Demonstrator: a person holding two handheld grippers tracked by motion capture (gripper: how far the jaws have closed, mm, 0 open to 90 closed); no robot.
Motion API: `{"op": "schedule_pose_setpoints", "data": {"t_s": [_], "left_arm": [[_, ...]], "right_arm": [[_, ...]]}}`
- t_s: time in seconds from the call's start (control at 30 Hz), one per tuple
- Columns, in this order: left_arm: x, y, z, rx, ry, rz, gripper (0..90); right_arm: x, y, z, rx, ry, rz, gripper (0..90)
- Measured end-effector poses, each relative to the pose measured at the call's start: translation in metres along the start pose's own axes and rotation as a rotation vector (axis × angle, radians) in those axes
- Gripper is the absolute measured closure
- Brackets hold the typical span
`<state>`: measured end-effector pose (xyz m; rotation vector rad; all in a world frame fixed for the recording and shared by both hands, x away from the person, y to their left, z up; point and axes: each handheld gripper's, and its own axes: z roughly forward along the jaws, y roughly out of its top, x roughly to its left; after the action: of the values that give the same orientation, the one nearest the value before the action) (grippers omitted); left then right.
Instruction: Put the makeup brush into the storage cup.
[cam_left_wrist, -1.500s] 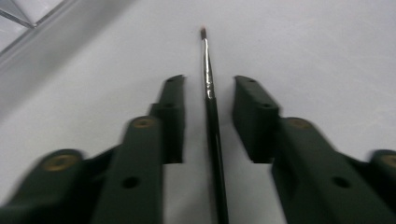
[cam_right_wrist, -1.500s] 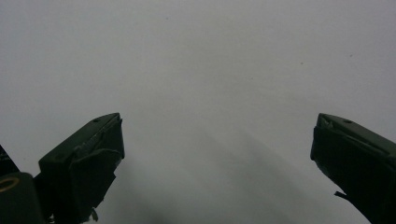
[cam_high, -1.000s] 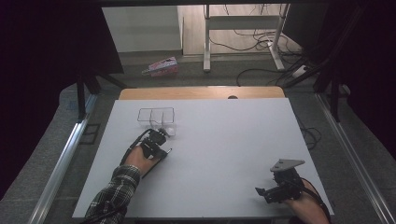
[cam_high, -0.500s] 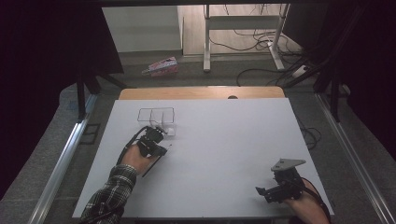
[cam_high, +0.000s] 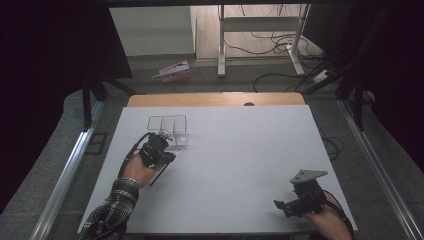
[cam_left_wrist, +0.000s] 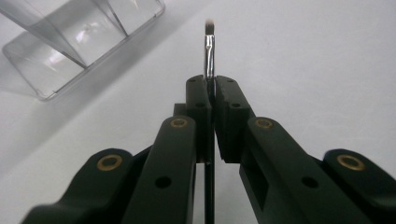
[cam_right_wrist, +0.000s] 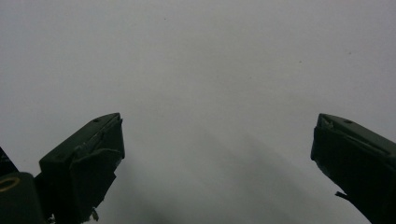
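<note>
My left gripper (cam_high: 166, 151) is shut on a thin brush (cam_left_wrist: 208, 50). The brush's silver ferrule and small dark tip stick out past the closed pads, and its black handle (cam_high: 158, 176) trails back under the hand. The gripper hovers just in front of a clear plastic box with compartments (cam_high: 168, 128), which the left gripper view has at its upper left as the clear box (cam_left_wrist: 70, 44). My right gripper (cam_high: 283, 206) rests near the table's front right edge. Its jaws stand wide open over bare white tabletop, right gripper (cam_right_wrist: 217, 140), with nothing between them.
The white tabletop (cam_high: 240, 150) has a wooden strip along its far edge. Metal rails run along both sides of the table. On the floor beyond lie a pink packet (cam_high: 172, 71), a stand's legs and several cables.
My left hand has lifted slightly with the brush and shifted a little to the left, staying near the clear box. The right hand has not moved.
</note>
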<state>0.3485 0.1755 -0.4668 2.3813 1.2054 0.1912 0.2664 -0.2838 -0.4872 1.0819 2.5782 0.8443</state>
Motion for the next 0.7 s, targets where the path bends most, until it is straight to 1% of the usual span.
{"op": "schedule_pose_setpoints", "data": {"t_s": [0.07,0.1,0.27,0.33,0.37,0.43,0.53,0.63,0.7], "left_arm": [[0.000,-0.002,-0.004,-0.020,0.001,-0.001,85.5],[0.000,-0.002,-0.004,-0.020,0.001,-0.001,85.5],[0.001,-0.005,-0.012,-0.054,0.003,-0.001,85.5],[0.003,-0.006,-0.017,-0.076,0.003,-0.007,85.5],[0.003,-0.006,-0.017,-0.076,0.003,-0.007,85.5],[0.004,-0.007,-0.021,-0.093,0.001,-0.010,85.5],[0.006,-0.009,-0.026,-0.124,0.002,-0.020,85.5],[0.009,-0.012,-0.032,-0.166,-0.004,-0.038,85.5],[0.010,-0.013,-0.033,-0.175,-0.003,-0.043,85.5]], "right_arm": [[0.000,0.000,0.000,-0.002,0.000,-0.001,2.6],[0.000,0.000,0.000,-0.002,0.000,-0.001,2.6],[0.000,0.000,0.000,-0.001,0.001,-0.002,2.6],[0.000,0.000,0.000,-0.002,0.001,-0.002,2.6],[0.000,0.000,0.000,-0.002,0.001,-0.002,2.6],[0.000,0.000,0.000,-0.002,0.001,-0.002,2.6],[0.000,0.000,0.000,-0.002,0.001,-0.003,2.6],[0.000,0.000,0.000,-0.002,0.001,-0.002,2.5],[0.000,0.000,0.000,-0.002,0.001,-0.003,2.5]]}}
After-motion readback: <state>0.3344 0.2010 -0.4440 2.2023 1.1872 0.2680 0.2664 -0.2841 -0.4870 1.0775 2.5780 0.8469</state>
